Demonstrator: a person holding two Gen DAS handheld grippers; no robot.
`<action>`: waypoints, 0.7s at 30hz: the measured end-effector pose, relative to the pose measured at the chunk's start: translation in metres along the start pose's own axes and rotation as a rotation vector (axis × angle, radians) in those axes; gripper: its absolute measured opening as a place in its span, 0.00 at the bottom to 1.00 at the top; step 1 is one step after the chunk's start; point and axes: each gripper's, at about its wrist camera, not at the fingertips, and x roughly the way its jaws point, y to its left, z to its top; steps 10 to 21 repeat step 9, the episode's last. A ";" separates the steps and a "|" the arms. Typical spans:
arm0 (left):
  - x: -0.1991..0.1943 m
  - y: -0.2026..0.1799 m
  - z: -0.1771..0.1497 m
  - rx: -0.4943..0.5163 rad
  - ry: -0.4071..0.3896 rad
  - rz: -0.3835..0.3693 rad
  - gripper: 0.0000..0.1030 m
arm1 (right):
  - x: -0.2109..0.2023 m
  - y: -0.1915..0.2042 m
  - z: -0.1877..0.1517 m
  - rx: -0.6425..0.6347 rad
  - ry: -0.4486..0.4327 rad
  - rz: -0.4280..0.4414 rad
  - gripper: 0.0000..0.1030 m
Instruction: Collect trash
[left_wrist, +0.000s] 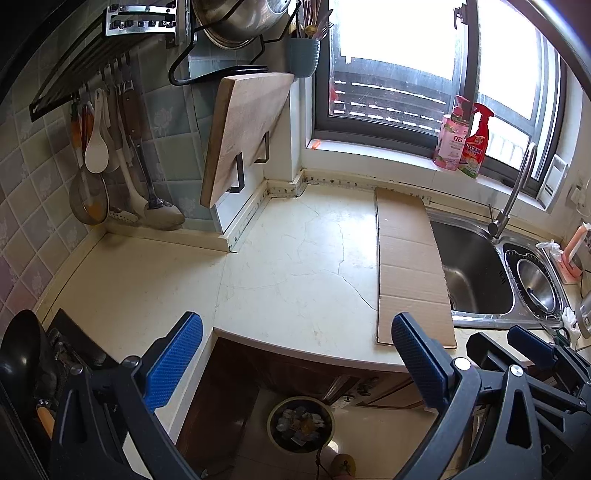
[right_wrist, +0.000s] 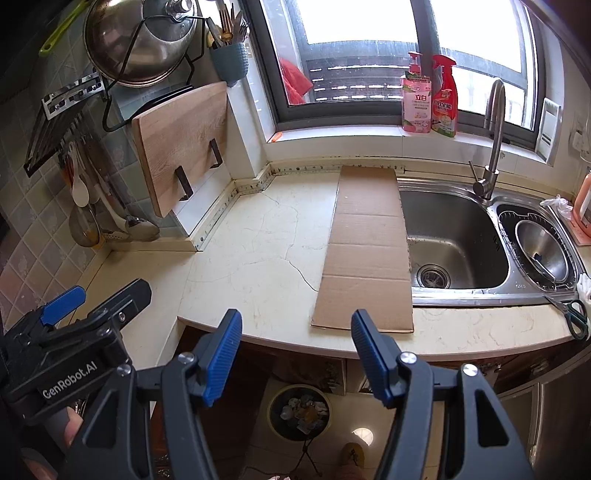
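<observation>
Hovering at lower frame, your left gripper (left_wrist: 295, 354) and right gripper (right_wrist: 295, 350) gape wide, empty. Bin (right_wrist: 299, 411) sits below, ready for cardboard (right_wrist: 367, 251).

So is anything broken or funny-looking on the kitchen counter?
Yes. A long crack runs across the pale countertop, so it looks damaged. A flattened strip of cardboard lies beside the sink, its edge hanging over the basin, which is an odd spot for it.

Around the steel sink (right_wrist: 454, 236)
You see two bottles (right_wrist: 430, 98) on the sill behind it, scissors (right_wrist: 574, 315) at its front-right corner.
</observation>
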 end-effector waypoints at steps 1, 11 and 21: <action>0.000 0.000 0.000 0.001 0.000 0.001 0.98 | 0.000 0.000 0.000 0.000 0.000 0.000 0.60; 0.002 -0.002 0.000 0.004 0.000 0.004 0.98 | 0.000 0.000 0.000 0.001 0.000 0.000 0.60; 0.002 -0.002 0.000 0.004 0.000 0.004 0.98 | 0.000 0.000 0.000 0.001 0.000 0.000 0.60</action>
